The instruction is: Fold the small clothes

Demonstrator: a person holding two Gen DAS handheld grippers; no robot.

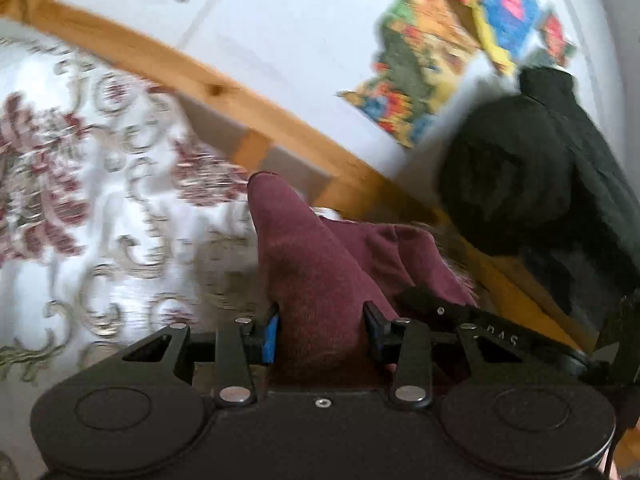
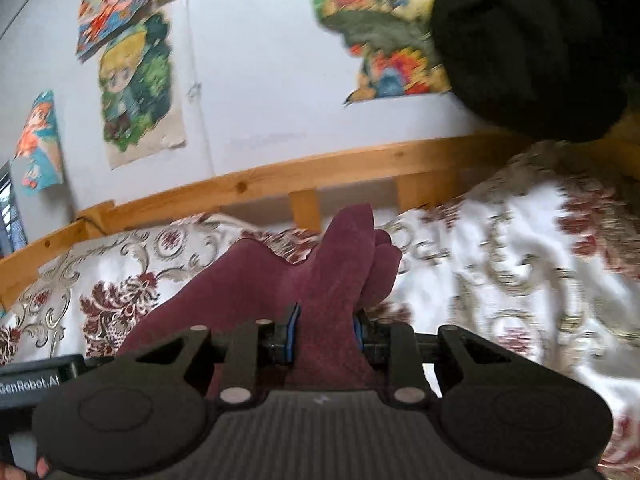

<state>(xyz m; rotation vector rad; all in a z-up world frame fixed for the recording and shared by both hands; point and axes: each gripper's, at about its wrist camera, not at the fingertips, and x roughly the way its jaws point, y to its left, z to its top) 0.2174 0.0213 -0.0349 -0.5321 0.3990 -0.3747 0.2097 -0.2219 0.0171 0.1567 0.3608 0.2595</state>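
A: Both grippers, left gripper [image 1: 320, 332] and right gripper [image 2: 326, 334], have jaws clamped on the maroon garment [image 2: 280, 280], lifted just above the floral bedspread [image 2: 500, 248].
B: Keep both grips level and taut, I'd say, then lay it flat on that bedspread. Any writing?
A: "GenRobot.AI" beside the right gripper.

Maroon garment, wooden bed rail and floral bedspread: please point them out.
maroon garment [image 2: 320, 280], right wrist view, bunched fold above the pads
wooden bed rail [image 1: 216, 88], left wrist view, knot on its plank
floral bedspread [image 2: 500, 264], right wrist view, white patterned area
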